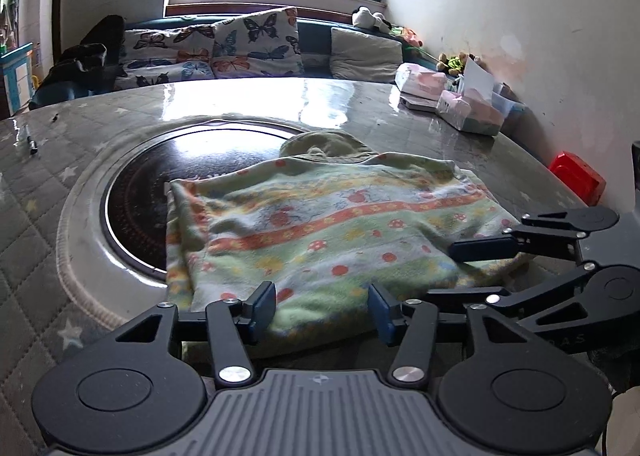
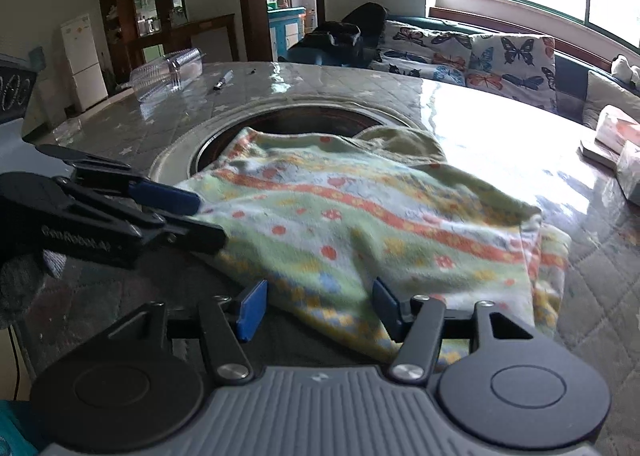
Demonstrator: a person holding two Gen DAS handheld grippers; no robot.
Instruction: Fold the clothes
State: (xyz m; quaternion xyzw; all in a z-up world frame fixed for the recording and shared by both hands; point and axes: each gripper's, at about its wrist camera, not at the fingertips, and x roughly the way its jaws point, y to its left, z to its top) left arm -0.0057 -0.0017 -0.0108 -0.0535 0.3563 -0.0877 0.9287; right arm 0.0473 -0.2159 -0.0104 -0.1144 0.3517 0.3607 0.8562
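A green garment with orange stripes and a mushroom print (image 1: pixel 320 232) lies folded on the table, partly over a round black inset; it also shows in the right wrist view (image 2: pixel 360 232). My left gripper (image 1: pixel 322 310) is open, its blue pads either side of the garment's near edge. My right gripper (image 2: pixel 318 310) is open too, at the garment's near hem. Each gripper shows in the other's view: the right one (image 1: pixel 460 268) at the garment's right edge, the left one (image 2: pixel 192 215) at its left edge.
The quilted, glossy table (image 1: pixel 40 195) holds a round black inset (image 1: pixel 136 183), a pen (image 1: pixel 31 139), tissue packs and boxes (image 1: pixel 460 103) at the far right, and a clear plastic container (image 2: pixel 168 71). A red object (image 1: pixel 576 175) sits by the wall. A sofa with butterfly cushions (image 1: pixel 224 47) stands behind.
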